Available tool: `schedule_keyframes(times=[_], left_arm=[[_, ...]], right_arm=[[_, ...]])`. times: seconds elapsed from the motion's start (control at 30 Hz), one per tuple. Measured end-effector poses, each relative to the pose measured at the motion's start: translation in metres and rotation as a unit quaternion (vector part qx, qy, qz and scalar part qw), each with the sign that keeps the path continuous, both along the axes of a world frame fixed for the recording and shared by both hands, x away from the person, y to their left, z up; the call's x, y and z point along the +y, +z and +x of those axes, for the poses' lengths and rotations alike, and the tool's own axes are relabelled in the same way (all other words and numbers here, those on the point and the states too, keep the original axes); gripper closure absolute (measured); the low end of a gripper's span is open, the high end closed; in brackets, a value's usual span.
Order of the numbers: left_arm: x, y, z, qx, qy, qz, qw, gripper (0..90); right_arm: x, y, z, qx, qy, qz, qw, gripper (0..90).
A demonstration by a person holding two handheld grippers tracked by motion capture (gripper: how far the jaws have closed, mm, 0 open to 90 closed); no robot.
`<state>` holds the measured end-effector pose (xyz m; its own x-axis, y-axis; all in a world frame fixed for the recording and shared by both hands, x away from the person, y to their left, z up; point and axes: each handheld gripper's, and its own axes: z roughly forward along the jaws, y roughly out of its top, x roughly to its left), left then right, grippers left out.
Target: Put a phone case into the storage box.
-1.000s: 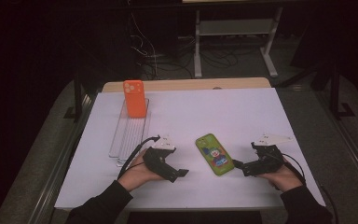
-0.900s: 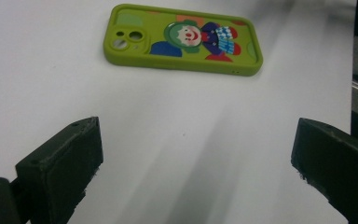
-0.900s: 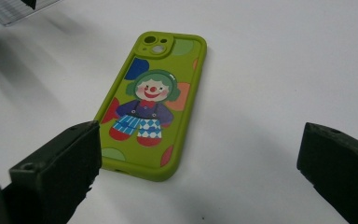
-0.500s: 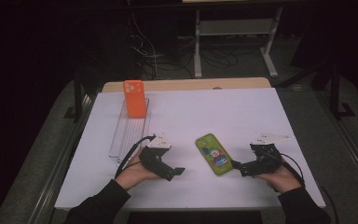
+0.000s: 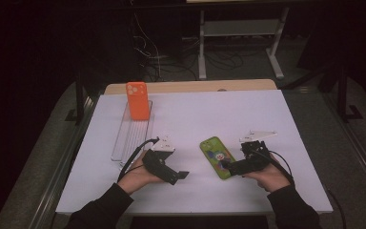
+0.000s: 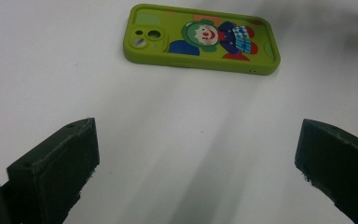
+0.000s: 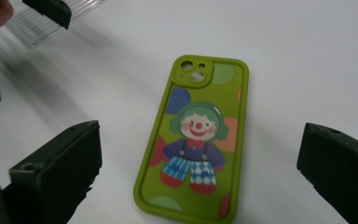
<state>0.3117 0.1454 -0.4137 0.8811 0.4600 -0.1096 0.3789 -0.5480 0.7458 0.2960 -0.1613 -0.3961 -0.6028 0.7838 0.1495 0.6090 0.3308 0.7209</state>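
Note:
A green phone case with a clown picture (image 5: pixel 218 156) (image 6: pixel 204 38) (image 7: pixel 195 140) lies flat on the white table (image 5: pixel 200 114), camera cutouts toward the far side. My right gripper (image 5: pixel 228 168) (image 7: pixel 200 177) is open, low over the near end of the green case, one jaw on each side of it. Left of the case my left gripper (image 5: pixel 181 175) (image 6: pixel 198 172) is open over bare table, pointing at the case's long edge. An orange phone case (image 5: pixel 137 100) stands upright at the far end of a clear ribbed tray (image 5: pixel 131 137).
A wooden strip (image 5: pixel 190 87) runs along the table's far edge. Behind it stands a white shelf frame (image 5: pixel 240 36) with cables on the dark floor. Metal rails flank the table on both sides.
My left gripper has edged away from the near table edge and a little toward the green case. My right gripper has closed in slightly on the case's near end.

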Motion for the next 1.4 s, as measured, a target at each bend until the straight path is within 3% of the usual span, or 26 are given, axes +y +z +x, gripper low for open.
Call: schedule_keyframes(times=[0.13,0.5,0.9,1.4], left_arm=[[0.0,0.0,0.0,0.001,0.002,-0.003,1.0,0.0],[0.0,0.0,0.0,0.006,0.003,0.0,1.0,0.0],[0.0,-0.001,0.0,0.008,0.005,0.001,1.0,0.0],[0.0,-0.001,0.0,0.008,0.003,0.005,0.9999,0.0]], right_arm=[[0.009,0.0,0.005,0.001,-0.011,-0.001,0.9999,0.0],[0.022,-0.012,0.015,0.014,-0.032,-0.04,0.9986,0.0],[0.033,-0.029,0.018,0.037,-0.032,-0.084,0.9953,0.0],[0.04,-0.043,0.02,0.054,-0.029,-0.108,0.9923,1.1]])
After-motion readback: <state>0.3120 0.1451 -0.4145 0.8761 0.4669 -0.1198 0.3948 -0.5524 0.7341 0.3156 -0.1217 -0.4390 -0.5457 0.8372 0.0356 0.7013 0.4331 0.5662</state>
